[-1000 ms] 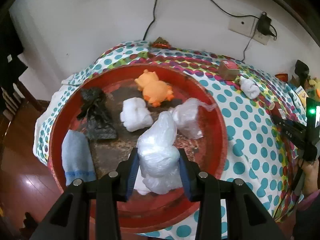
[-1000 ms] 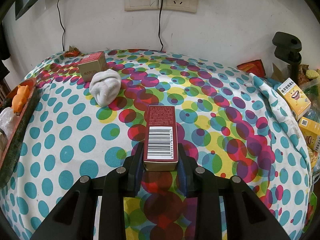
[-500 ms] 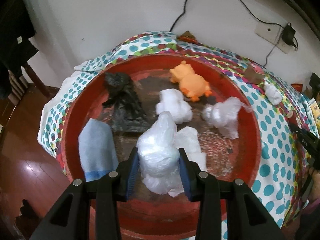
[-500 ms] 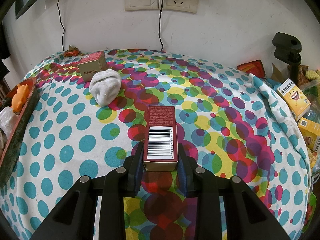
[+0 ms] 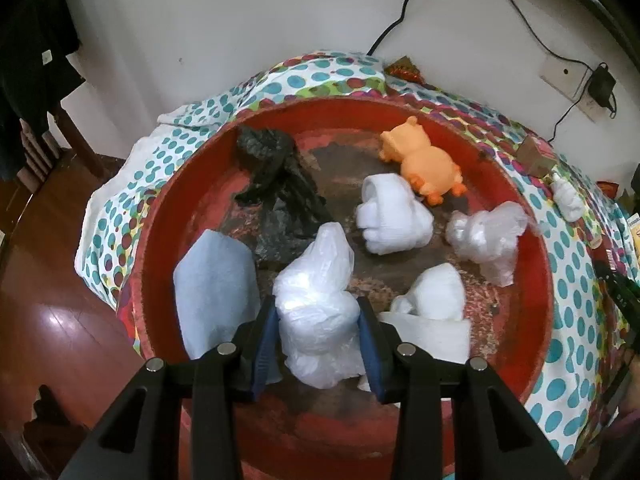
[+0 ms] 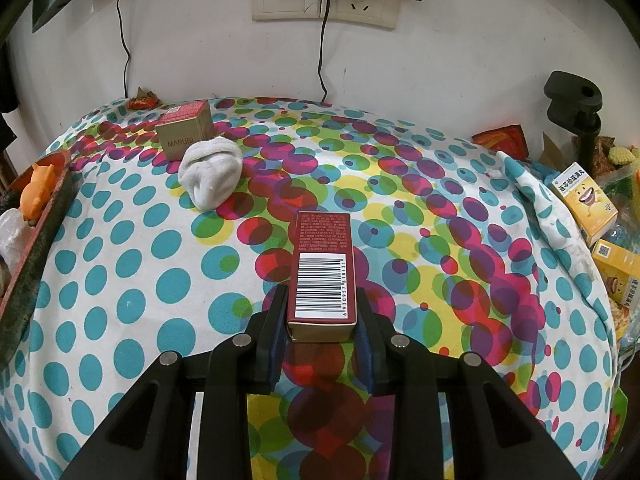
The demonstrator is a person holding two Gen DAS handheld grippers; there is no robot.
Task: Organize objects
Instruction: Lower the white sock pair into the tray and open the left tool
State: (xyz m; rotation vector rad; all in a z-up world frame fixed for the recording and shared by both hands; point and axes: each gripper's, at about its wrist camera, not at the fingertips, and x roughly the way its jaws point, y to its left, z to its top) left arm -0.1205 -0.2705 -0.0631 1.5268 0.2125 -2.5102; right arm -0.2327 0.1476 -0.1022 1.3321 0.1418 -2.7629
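Partway: round red tray [image 5: 532,240] holds several soft items; left gripper [image 5: 318,344] clamps crumpled white plastic bag [image 5: 316,312] over it. Right gripper [image 6: 320,320] grips dark red barcode box [image 6: 323,270]; white sock ball [image 6: 211,178], tan box [image 6: 185,136] left on tabletop [image 6: 120,280].

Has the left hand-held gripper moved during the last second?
Yes. The left hand-held gripper, shut on the plastic bag, swung left: the orange toy shifted rightward in view.

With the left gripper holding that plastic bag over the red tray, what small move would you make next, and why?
Probably lower the left gripper slightly and open it, dropping the plastic bag into the red tray. The bag is already above the tray floor, in a free patch between the blue cloth and a white bundle, so it likely needs no further carrying.
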